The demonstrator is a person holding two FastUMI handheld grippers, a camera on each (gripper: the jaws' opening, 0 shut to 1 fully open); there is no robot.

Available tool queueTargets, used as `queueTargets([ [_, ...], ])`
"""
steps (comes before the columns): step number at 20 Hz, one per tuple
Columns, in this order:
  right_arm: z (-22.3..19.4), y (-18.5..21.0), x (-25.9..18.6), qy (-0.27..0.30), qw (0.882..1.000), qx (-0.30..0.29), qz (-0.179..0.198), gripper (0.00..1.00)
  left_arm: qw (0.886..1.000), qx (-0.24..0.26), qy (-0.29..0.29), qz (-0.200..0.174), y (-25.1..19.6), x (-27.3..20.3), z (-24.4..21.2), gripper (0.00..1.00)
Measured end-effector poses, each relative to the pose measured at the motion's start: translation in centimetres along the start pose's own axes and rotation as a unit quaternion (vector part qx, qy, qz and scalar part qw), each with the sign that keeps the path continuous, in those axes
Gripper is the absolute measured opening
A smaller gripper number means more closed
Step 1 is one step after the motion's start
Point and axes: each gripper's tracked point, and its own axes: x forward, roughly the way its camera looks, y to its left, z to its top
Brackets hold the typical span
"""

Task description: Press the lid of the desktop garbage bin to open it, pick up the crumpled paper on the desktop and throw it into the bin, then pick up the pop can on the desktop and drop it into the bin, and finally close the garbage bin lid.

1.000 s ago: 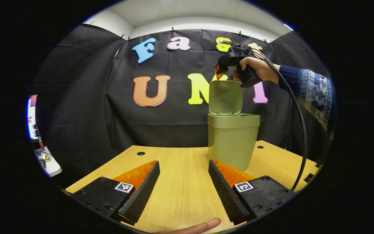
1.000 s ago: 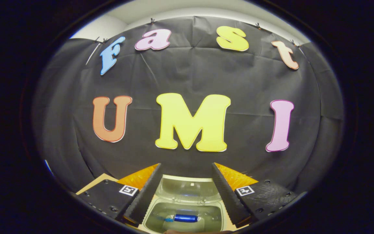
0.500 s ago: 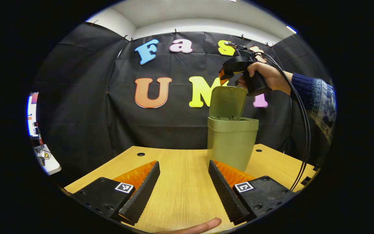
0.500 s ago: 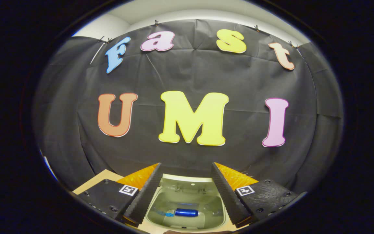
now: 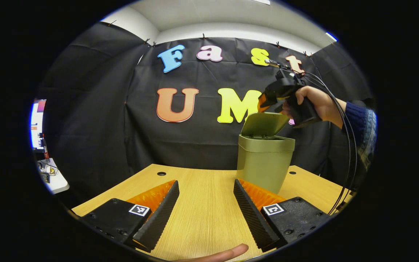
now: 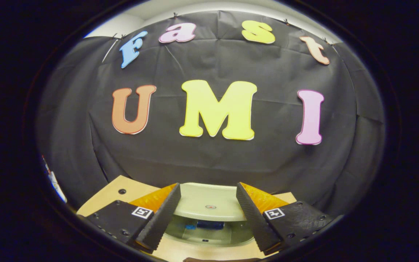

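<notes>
The olive-green bin (image 5: 266,165) stands on the wooden table (image 5: 202,218), right of centre in the left gripper view. Its lid (image 5: 264,124) is tilted down, about half shut. A hand holds my right gripper (image 5: 267,101) just above and behind the lid's raised edge. In the right gripper view the lid (image 6: 209,203) lies between and under my open right gripper (image 6: 207,214). The blue pop can (image 6: 209,225) shows inside the bin, in the gap below the lid. My left gripper (image 5: 206,205) stands open over the table, holding nothing.
A black cable (image 5: 347,145) hangs from the right gripper down past the table's right edge. The table has small round holes (image 5: 161,173) near its back. A white shelf with small items (image 5: 51,180) stands off to the left. A fingertip (image 5: 216,254) shows at the bottom.
The lid has swung from upright to about half shut. The right gripper has moved forward and down over it. The left gripper has stayed open in place.
</notes>
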Motion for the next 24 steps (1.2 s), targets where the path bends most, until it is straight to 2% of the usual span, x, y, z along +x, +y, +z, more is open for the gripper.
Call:
queueTargets([
  [5,-3.3,0.0,0.4,0.025,1.0,0.002,0.009,0.98,1.0,0.008,-0.003,-0.008,-0.8,-0.6,0.2,0.97],
  [12,-6.1,-0.1,1.0,0.058,0.998,-0.002,0.018,0.95,1.0,0.015,-0.002,-0.006,-0.5,-0.4,0.1,0.97],
  [13,-6.6,-0.1,1.2,0.063,0.998,-0.002,0.02,0.95,1.0,0.011,-0.001,-0.006,-0.5,-0.3,0.1,1.0],
  [14,-7.1,-0.1,1.3,0.07,0.997,0.002,0.023,0.96,1.0,0.007,0.002,-0.005,-0.5,-0.2,0.0,0.97],
  [16,-7.2,-0.2,1.4,0.065,0.997,0.012,0.026,0.99,1.0,0.004,0.006,-0.005,-0.6,-0.1,-0.2,0.97],
  [17,-7.2,-0.3,1.1,0.063,0.998,0.01,0.027,0.94,1.0,0.004,0.007,-0.005,-0.5,-0.1,-0.3,0.97],
  [20,-7.2,-0.2,0.9,0.042,0.999,-0.002,0.033,0.99,1.0,0.002,0.012,-0.005,-0.6,0.0,-0.4,0.97],
  [22,-7.5,-0.3,0.8,0.03,0.999,-0.004,0.039,0.94,1.0,0.003,0.016,-0.007,-0.9,0.0,-0.8,0.97],
  [24,-7.7,-0.6,0.8,0.019,0.999,0.014,0.037,1.0,1.0,0.003,0.021,-0.01,-1.4,0.2,-1.1,0.97],
])
